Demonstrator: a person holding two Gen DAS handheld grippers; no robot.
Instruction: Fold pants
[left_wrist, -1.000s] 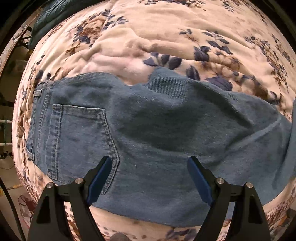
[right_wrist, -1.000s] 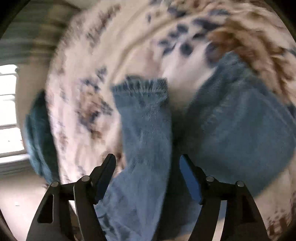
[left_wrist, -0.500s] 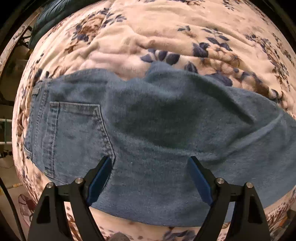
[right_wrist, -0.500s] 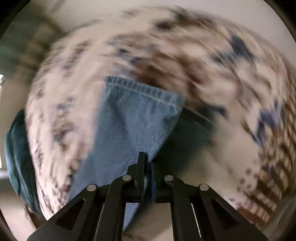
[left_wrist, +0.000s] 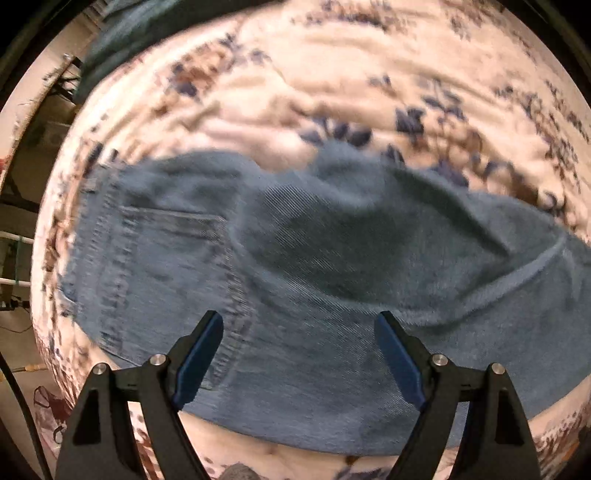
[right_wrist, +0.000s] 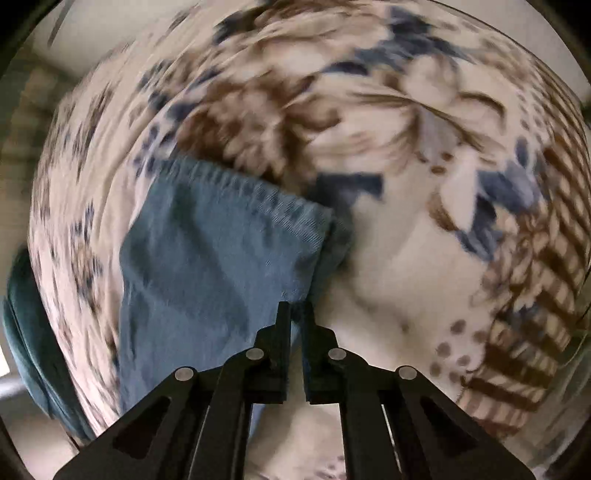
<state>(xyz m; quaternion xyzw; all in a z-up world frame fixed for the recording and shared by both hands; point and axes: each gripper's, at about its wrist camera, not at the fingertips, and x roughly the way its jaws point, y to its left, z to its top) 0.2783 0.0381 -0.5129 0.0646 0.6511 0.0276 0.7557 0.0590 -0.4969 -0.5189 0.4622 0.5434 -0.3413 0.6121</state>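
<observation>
Cream floral bedding (left_wrist: 332, 92), printed with brown and navy blooms, covers the whole working surface; a dark teal cushion (left_wrist: 122, 40) sits at its far left edge in the left wrist view. Blue denim pants (left_wrist: 314, 277) lie spread across the near half of the bedding, seat side up, with a stitched back pocket (left_wrist: 162, 273) toward the left and the legs running off to the right. Over them hangs the left gripper (left_wrist: 298, 325), its blue-padded fingers spread wide with only flat denim below and nothing pinched. In the right wrist view the hemmed end of a pant leg (right_wrist: 221, 251) lies on the bedding (right_wrist: 406, 266), its stitched cuff toward the far side and a second layer peeking out along its right edge. Right at that edge, the right gripper (right_wrist: 296, 310) has its jaws nearly together and just beginning to part, with a fold of denim between the tips. Both views are blurred.
</observation>
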